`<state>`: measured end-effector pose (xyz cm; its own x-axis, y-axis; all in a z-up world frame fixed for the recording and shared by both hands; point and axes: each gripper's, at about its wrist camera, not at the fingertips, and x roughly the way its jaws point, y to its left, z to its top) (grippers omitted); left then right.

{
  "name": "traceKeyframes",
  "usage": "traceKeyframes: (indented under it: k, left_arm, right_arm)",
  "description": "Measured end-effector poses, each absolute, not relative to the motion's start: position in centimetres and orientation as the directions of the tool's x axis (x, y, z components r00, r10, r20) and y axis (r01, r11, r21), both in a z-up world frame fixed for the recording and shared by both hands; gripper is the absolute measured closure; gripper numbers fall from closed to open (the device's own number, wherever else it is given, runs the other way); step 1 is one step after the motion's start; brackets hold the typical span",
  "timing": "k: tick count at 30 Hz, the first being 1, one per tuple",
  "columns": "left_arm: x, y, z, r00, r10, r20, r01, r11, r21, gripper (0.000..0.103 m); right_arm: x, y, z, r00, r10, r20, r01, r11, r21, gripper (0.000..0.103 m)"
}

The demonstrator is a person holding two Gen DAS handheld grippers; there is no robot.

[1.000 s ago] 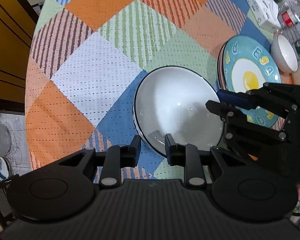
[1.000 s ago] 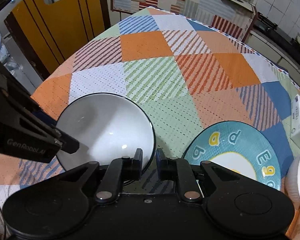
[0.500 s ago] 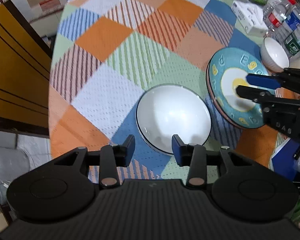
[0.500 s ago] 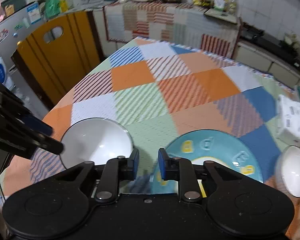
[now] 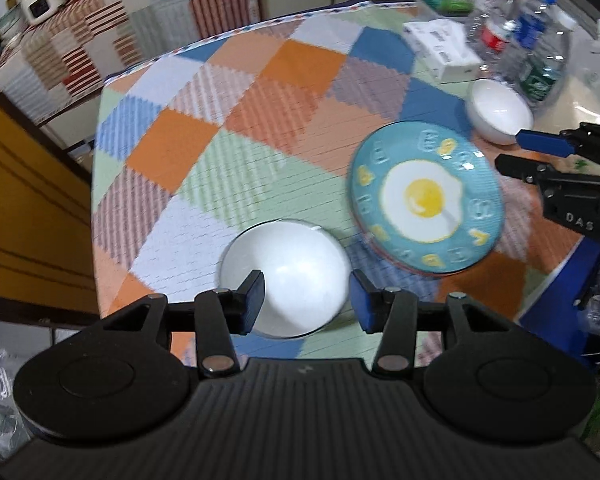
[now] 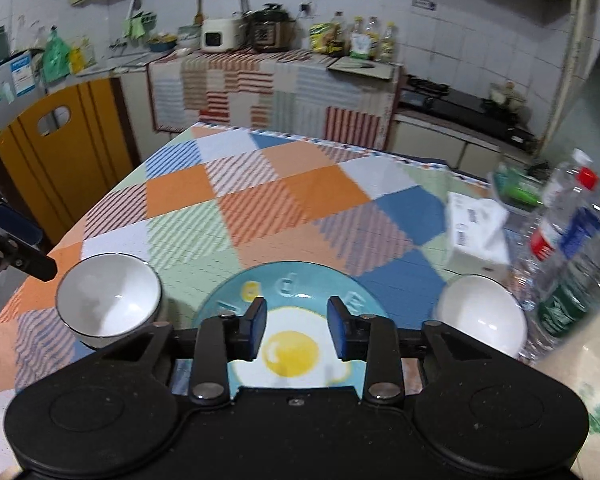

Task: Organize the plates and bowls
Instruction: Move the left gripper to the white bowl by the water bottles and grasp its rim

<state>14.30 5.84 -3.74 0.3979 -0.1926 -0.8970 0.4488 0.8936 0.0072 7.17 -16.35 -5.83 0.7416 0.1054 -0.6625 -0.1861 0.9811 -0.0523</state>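
Right wrist view: the large white bowl is seen at the left of the checked tablecloth, the egg-print plate at near centre under the right gripper, the small white bowl at right. Both grippers' jaws have just been opening, with nothing gripped; the left gripper is held above the large bowl.

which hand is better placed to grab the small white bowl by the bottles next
Right, probably. The small white bowl sits just beside the right tongs, which hang open over the egg plate. The left tongs hover over the black-rimmed bowl, across the plate from it.
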Motion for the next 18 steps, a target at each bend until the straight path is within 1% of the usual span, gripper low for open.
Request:
traceKeyframes:
  k: [3,6,10,12,15,18]
  left_arm:
    - [14.1,4.0,-3.2,0.402,-0.215,-0.890,0.473,0.881,0.002,0.054]
    - [14.0,2.1,-2.7,0.399,-0.240,-0.885,0.500,0.866,-0.009,0.052]
    - [14.4,-0.6,-2.4,0.392,-0.266,-0.880,0.528,0.849,-0.021,0.049]
    - [14.8,-1.7,-2.5,0.390,-0.272,-0.880,0.538,0.843,-0.022,0.048]
    - [15.5,-3.8,-3.0,0.383,-0.285,-0.879,0.552,0.833,-0.029,0.046]
    - [16.2,-5.8,-3.7,0.386,-0.294,-0.875,0.569,0.822,-0.025,0.043]
  right_arm:
    - [6.3,-17.9,-5.9,0.763,0.090,-0.640,-0.157,0.987,-0.048,0.060]
    - [5.6,-19.4,-6.0,0.777,0.083,-0.624,-0.144,0.988,-0.047,0.055]
    - [4.7,-21.0,-6.3,0.791,0.093,-0.605,-0.149,0.988,-0.042,0.055]
    - [4.4,-21.6,-6.6,0.793,0.096,-0.601,-0.156,0.987,-0.049,0.055]
    - [4.1,-22.7,-7.2,0.794,0.085,-0.602,-0.145,0.988,-0.052,0.051]
    - [4.3,-23.9,-8.3,0.788,0.073,-0.611,-0.118,0.992,-0.034,0.050]
